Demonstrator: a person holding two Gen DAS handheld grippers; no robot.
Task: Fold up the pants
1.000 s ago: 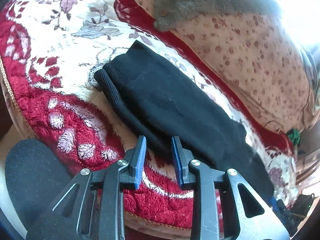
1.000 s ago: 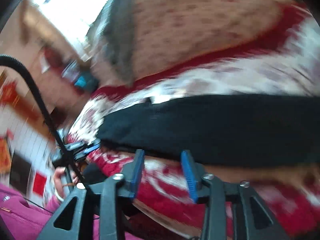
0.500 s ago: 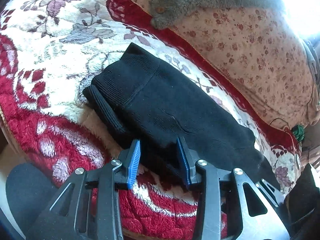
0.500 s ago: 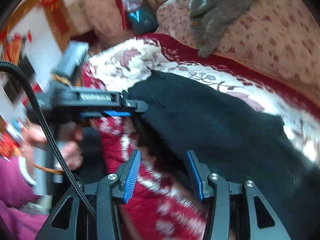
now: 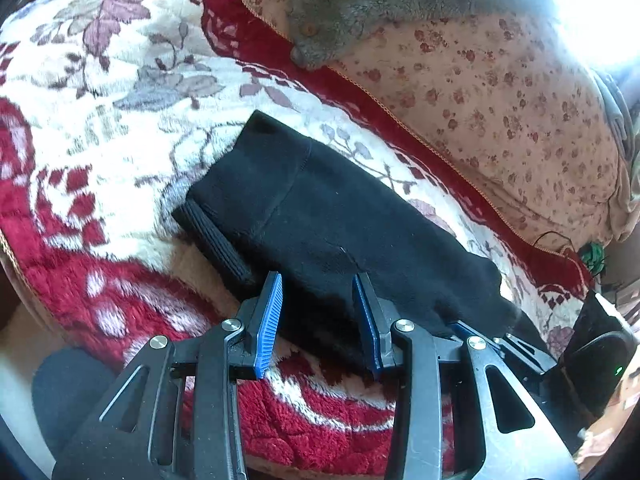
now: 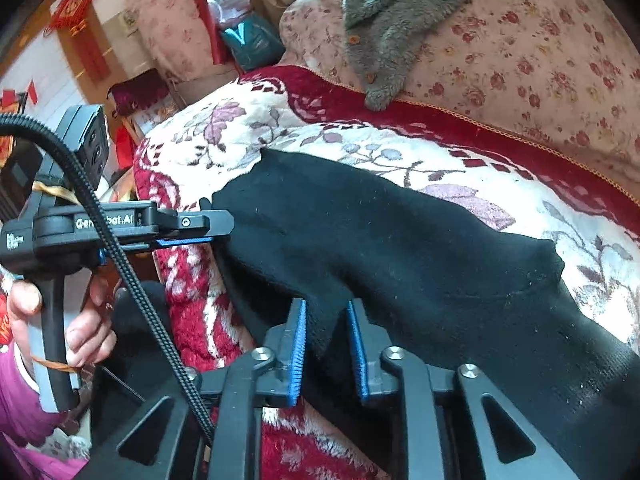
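Note:
Black pants (image 5: 340,216) lie folded in a long band on a red and white floral blanket (image 5: 120,120). My left gripper (image 5: 318,316) is open at the band's near edge, and black cloth lies between its blue pads (image 5: 268,320). The right wrist view shows the left gripper (image 6: 220,232) side on at the pants' (image 6: 400,248) left end. My right gripper (image 6: 327,340) sits further along the same edge. Its jaws are closing on a pointed fold of cloth that touches both pads. Part of the right gripper (image 5: 472,330) pokes out under the cloth in the left wrist view.
A grey fleece garment (image 6: 384,40) lies on a flowered quilt (image 6: 540,60) behind the blanket. A hand (image 6: 80,320) with a purple sleeve holds the left gripper's handle, and a black cable (image 6: 120,272) crosses it. Clutter and a teal bag (image 6: 248,40) stand at the back left.
The right gripper swung across to the pants' near edge and narrowed its jaws around a fold. The left gripper's jaws widened and slid forward over the pants' edge.

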